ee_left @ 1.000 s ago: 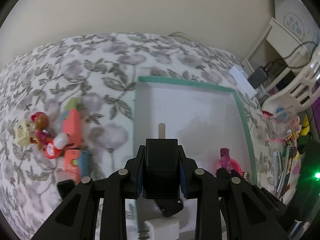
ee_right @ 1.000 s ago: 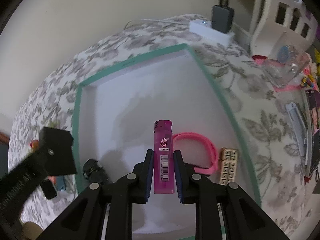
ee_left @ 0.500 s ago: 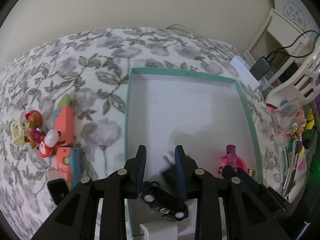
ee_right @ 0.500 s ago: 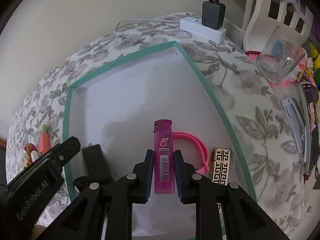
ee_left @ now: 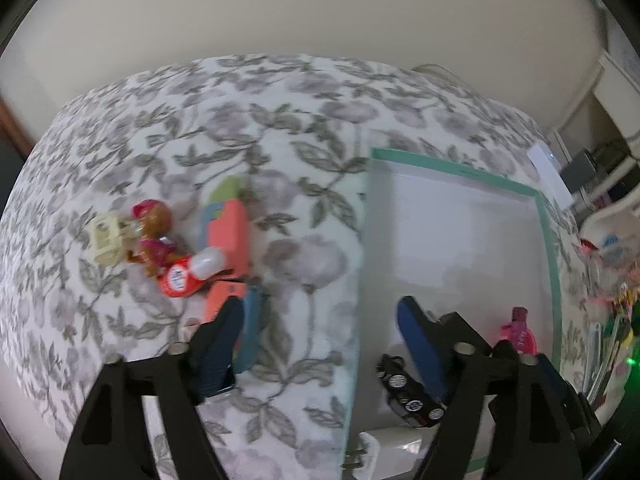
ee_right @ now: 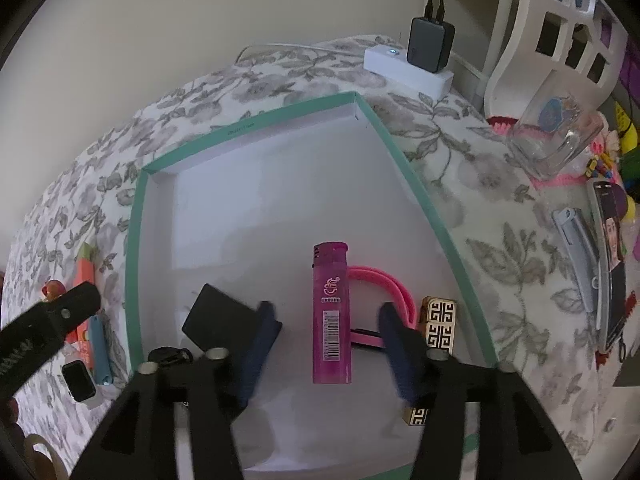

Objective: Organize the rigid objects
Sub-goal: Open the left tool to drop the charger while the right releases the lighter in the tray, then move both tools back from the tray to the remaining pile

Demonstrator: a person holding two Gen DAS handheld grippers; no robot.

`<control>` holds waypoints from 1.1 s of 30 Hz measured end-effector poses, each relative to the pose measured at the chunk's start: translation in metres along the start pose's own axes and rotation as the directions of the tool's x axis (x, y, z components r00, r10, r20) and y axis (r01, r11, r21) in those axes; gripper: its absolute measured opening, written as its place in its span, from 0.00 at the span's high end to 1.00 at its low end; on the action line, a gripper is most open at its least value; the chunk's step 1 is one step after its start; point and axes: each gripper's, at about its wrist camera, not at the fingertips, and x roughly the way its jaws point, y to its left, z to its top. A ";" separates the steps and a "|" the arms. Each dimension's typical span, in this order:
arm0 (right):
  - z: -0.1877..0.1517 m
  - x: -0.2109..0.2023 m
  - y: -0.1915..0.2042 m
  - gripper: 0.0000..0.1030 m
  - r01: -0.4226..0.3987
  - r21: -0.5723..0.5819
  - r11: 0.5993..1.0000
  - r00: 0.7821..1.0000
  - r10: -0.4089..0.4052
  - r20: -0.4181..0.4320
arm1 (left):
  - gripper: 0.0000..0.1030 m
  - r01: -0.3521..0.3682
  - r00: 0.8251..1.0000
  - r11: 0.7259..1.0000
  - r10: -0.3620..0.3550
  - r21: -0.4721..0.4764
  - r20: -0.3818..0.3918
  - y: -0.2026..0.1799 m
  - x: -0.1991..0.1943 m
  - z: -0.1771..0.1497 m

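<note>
Coral-coloured toys (ee_left: 228, 236) are being left on the flowered bedspread (ee_left: 280, 120), up and left of the left gripper (ee_left: 320, 332), the nearer one, whose jaws have just been opening and are being held wide with nothing between them. Inside the green-rimmed box (ee_right: 416, 184), the pink lighter (ee_right: 331, 312) is being released, lengthwise between the right gripper (ee_right: 326, 320) jaws, which have just been opening clear of it.

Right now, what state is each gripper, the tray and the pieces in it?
left gripper: open, empty, jaws just opened.
right gripper: open, jaws just opened around lighter, not touching.
magenta plastic lighter: lying flat in tray.
teal-rimmed white tray: partly filled.
black boxy block: in tray.
gold patterned lighter: lying in tray.
</note>
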 end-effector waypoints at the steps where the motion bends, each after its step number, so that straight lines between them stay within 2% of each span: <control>1: 0.000 -0.001 0.001 0.36 -0.002 -0.004 1.000 1.000 0.002 0.001 | 0.14 -0.007 1.000 1.000 0.007 -0.010 0.000 0.003 -0.001 0.000; 6: -0.002 -0.003 0.011 0.23 -0.006 -0.043 0.999 1.000 0.007 0.015 | 0.07 -0.063 0.998 0.996 0.064 -0.056 0.002 0.022 -0.005 0.002; 13: -0.005 -0.005 0.017 0.03 -0.031 -0.051 0.998 0.999 0.032 0.021 | 0.07 -0.116 0.993 0.987 0.112 -0.113 -0.041 0.053 -0.002 0.006; 21: -0.006 -0.008 0.023 0.00 -0.040 -0.045 0.998 0.999 0.041 0.025 | 0.05 -0.127 0.991 0.969 0.112 -0.211 -0.078 0.097 -0.001 0.007; 24: -0.006 -0.013 0.031 0.00 -0.051 -0.062 0.997 0.998 0.053 0.034 | 0.00 -0.142 0.989 0.958 0.128 -0.250 -0.071 0.115 -0.005 0.008; 29: -0.002 -0.033 0.053 0.00 -0.070 -0.110 0.991 0.993 0.080 0.084 | 0.00 -0.168 0.986 0.927 0.156 -0.335 -0.062 0.152 -0.011 0.007; 33: 0.001 -0.049 0.077 0.00 -0.117 -0.145 0.983 0.985 0.134 0.108 | 0.00 -0.184 0.982 0.904 0.183 -0.387 -0.039 0.178 -0.020 0.007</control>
